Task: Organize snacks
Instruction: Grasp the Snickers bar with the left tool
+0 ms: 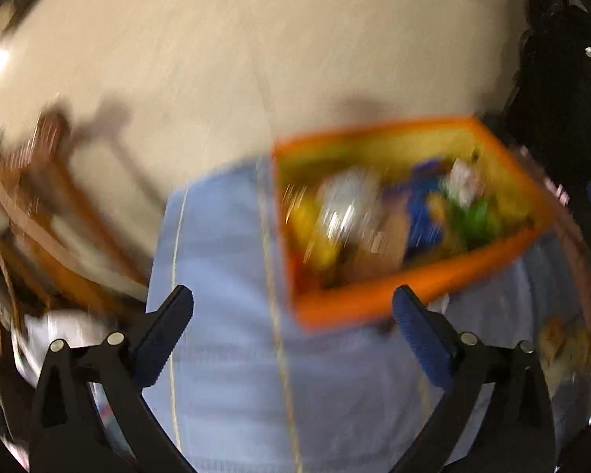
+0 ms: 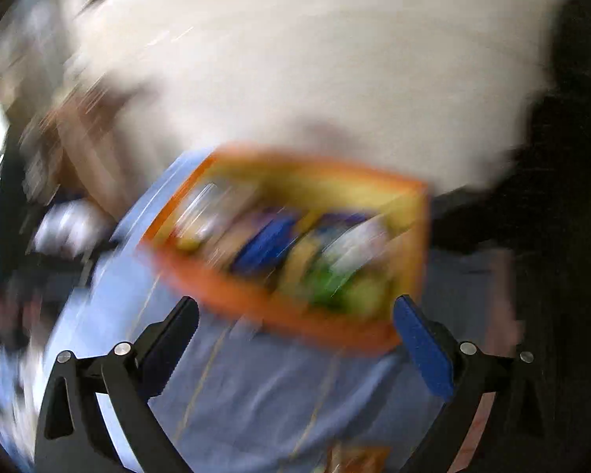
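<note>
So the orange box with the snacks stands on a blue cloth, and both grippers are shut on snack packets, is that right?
Not quite. The orange box does stand on the blue cloth, but the left gripper and the right gripper are both open and hold nothing. Each wrist view shows its gripper's fingers spread wide with only cloth and box between them.

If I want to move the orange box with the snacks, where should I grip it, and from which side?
Probably the near rim of the orange box, coming from above and in front, one finger inside the wall and one outside. The top is open and that long edge faces both the left tongs and the right tongs, which are open. Snacks fill it, so lifting by one wall may tip it. Blur hides any handles.
</note>
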A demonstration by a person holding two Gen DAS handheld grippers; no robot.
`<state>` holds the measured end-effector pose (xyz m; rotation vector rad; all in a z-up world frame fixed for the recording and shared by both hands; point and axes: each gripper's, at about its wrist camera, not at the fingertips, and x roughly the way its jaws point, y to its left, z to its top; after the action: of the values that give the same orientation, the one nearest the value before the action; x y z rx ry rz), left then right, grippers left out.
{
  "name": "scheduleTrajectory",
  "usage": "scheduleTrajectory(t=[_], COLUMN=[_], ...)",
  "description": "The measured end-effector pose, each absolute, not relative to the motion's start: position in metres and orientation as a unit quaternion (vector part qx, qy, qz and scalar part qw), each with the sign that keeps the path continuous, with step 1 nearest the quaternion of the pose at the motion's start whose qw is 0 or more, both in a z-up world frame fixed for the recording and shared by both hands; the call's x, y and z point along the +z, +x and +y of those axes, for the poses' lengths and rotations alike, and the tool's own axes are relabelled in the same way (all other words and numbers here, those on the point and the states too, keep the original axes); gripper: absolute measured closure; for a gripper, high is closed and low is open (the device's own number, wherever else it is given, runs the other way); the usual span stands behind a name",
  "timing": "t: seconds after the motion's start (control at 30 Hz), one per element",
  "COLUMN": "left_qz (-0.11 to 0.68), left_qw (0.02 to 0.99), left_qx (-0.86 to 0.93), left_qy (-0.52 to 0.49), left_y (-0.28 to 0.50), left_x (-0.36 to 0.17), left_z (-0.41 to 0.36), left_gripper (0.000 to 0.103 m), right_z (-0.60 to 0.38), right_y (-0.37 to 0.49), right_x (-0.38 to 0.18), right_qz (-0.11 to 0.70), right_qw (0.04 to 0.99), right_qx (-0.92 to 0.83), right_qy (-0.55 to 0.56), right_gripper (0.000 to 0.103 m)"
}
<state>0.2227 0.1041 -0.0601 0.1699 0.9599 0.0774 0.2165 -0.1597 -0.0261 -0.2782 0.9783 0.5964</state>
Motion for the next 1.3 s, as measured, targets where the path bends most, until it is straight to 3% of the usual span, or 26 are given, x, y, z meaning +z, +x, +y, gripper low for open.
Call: scheduleTrajectory(t=[0.13,0.27,0.47,0.83,1.07,1.2,1.3], left_qz=[0.509,0.545,0.553,0.567,0.576,0.575,0.579], left_qw=[0.854,0.825,0.811,0.794,0.789,0.788,0.783], left_qx=[0.093,0.135,0.187,0.213,0.199,0.195,0.185], left_qy=[0.060,0.062,0.036,-0.059,-0.081,-0.104,-0.127], left_y=[0.169,0.119,0.054,0.019,0.014,0.013,0.010], left_x=[-0.104,-0.139,-0.162,-0.197,-0.226,-0.227,-0.227], left_z=[0.141,0.166,0.197,0.217,0.206,0.210,0.213], left_gripper=[0.004,0.004,0.004,0.004,0.004,0.004,0.004], right_z=[-0.097,-0.056,-0.024,-0.019,-0.008,-0.012,-0.015], right_y=[0.176,0.184,0.206,0.201,0.202,0.183,0.146], right_x=[-0.104,-0.140,-0.153,-0.180,-0.198,-0.200,-0.187], right_qz=[0.469,0.424,0.404,0.347,0.389,0.526,0.468], right_qw=[0.797,0.785,0.731,0.679,0.661,0.580,0.582], right_qx=[0.306,0.376,0.442,0.474,0.480,0.515,0.533], right_qy=[-0.228,-0.250,-0.325,-0.440,-0.426,-0.347,-0.396], right_gripper=[0.004,0.004,0.004,0.004,0.003,0.004,0.004])
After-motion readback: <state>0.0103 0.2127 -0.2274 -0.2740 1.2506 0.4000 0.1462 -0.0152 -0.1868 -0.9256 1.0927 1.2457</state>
